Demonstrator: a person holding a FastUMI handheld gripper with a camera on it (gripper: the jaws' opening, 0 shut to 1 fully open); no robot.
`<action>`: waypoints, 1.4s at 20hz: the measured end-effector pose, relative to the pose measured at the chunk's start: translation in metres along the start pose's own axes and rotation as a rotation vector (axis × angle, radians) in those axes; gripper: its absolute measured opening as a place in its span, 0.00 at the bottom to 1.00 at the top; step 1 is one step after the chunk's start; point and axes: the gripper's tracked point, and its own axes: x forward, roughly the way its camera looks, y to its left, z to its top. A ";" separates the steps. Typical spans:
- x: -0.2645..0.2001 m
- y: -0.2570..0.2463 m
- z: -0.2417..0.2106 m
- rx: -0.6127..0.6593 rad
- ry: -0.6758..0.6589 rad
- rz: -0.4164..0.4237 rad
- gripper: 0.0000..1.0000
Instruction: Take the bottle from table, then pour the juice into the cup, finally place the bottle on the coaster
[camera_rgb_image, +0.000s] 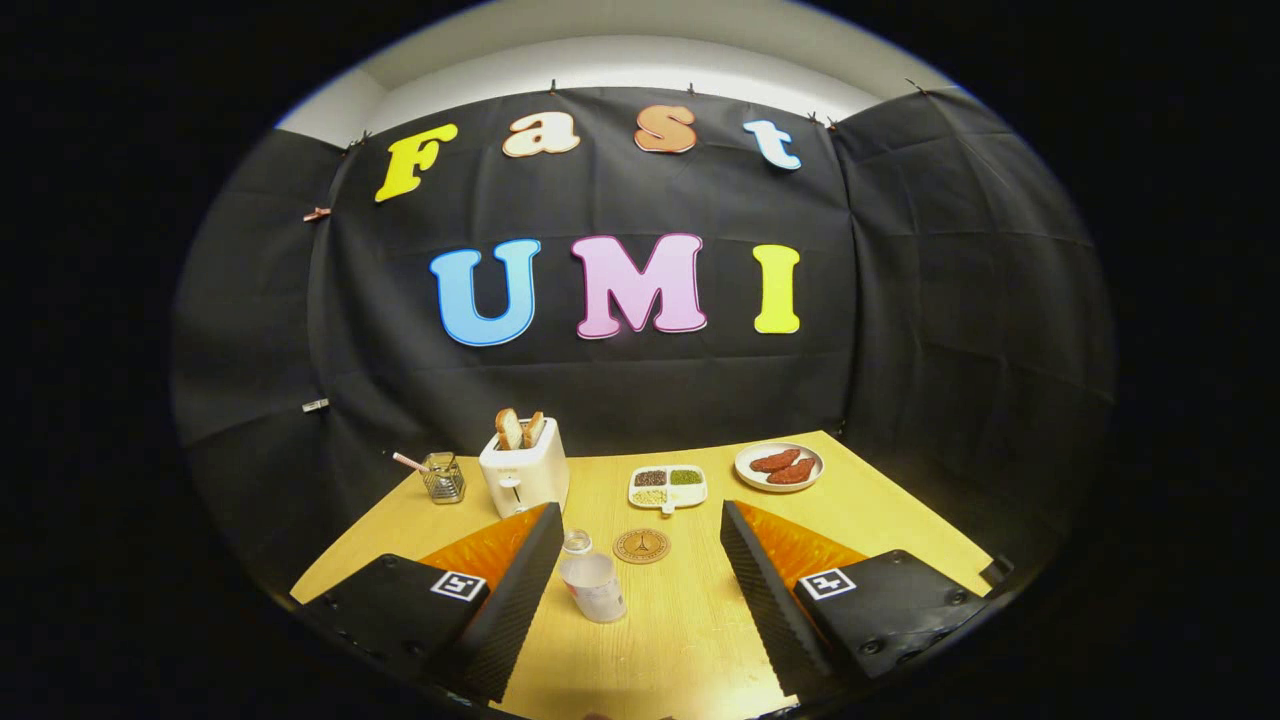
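Gripper view, and the gripper hangs over the wooden table with its two fingers spread wide apart, nothing clamped between them. The bottle stands upright on the table inside that gap, close against the left finger; whether the finger actually touches it is hard to call, since the finger's edge overlaps the bottle's side. It's a clear bottle with a pale label, and the print on the label is too small to read. Just ahead of the fingertips lies the round coaster, some emblem stamped on it, blurred beyond reading. Further back, a white toaster with two bread slices poking out, its base cut off by the left finger. Beside it to the left, a small glass jar with a stick in it. Then a divided dish of grains, and a plate with two reddish pieces on it.
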 end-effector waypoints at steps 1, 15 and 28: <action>0.002 0.003 -0.004 0.006 -0.005 -0.008 0.97; 0.063 0.047 -0.102 -0.089 -0.009 -0.056 1.00; 0.130 0.050 -0.166 -0.180 0.053 -0.062 0.97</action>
